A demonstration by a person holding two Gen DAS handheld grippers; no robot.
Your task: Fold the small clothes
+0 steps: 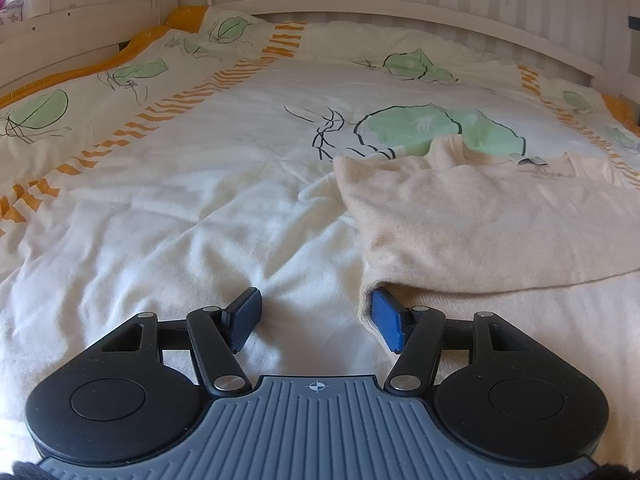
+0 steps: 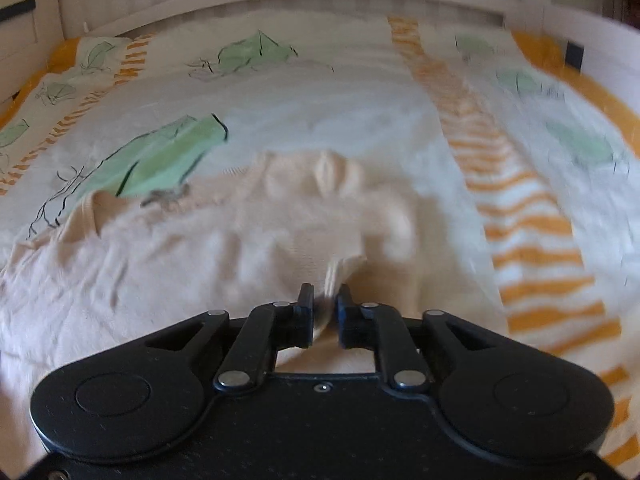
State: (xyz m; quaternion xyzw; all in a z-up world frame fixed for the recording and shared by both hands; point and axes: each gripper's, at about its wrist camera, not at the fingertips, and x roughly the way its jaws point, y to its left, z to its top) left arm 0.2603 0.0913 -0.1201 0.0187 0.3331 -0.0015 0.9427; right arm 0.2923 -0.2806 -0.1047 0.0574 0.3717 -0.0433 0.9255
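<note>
A small cream knit sweater (image 1: 480, 224) lies on the bed, one part folded over the rest, its neck hole and label toward the far side. My left gripper (image 1: 316, 312) is open, low over the bedcover, its right pad at the garment's near left edge with nothing between the pads. In the blurred right wrist view the same sweater (image 2: 200, 248) spreads out ahead. My right gripper (image 2: 324, 304) is shut on a ribbed edge of the sweater (image 2: 340, 270), which rises in a small fold from between the pads.
The bedcover (image 1: 192, 200) is white with green leaf prints and orange striped bands (image 2: 532, 256). A white wooden bed rail (image 1: 400, 4) curves along the far side. A pillow (image 1: 228, 28) lies at the far left corner.
</note>
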